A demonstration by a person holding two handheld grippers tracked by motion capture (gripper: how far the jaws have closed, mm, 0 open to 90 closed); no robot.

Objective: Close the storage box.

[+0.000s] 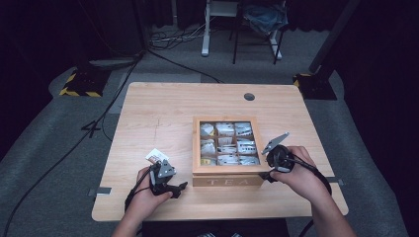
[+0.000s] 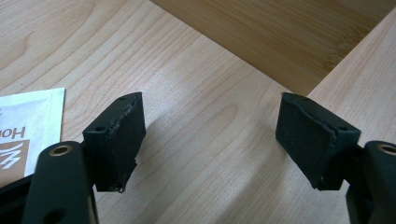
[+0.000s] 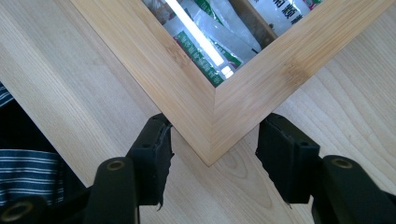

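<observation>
Box: a square light-brown wooden tea box with a see-through lid [image 1: 227, 174] sits closed near the front of the pale wooden counter [image 1: 163, 108], a bit right of the middle. The word TEA is on its front.
Inside the box: nine little squares hold white and green tea packets [image 1: 227, 144], seen through the lid.
Right tool: the black right tool [image 3: 212, 140] is spread wide around the box's near right corner. Its jaws stand on both sides of the corner, very close, maybe touching.
Left tool: the black left tool [image 2: 210, 135] is wide open with nothing in it, low over bare wood just left of the box.
Loose packet: one small white and brown tea packet [image 1: 156, 156] lies on the counter by the left tool.
What could go wrong: I think the corner could slip out if the right tool squeezes, because a pointy corner is hard to pinch. The box might spin or slide.
</observation>
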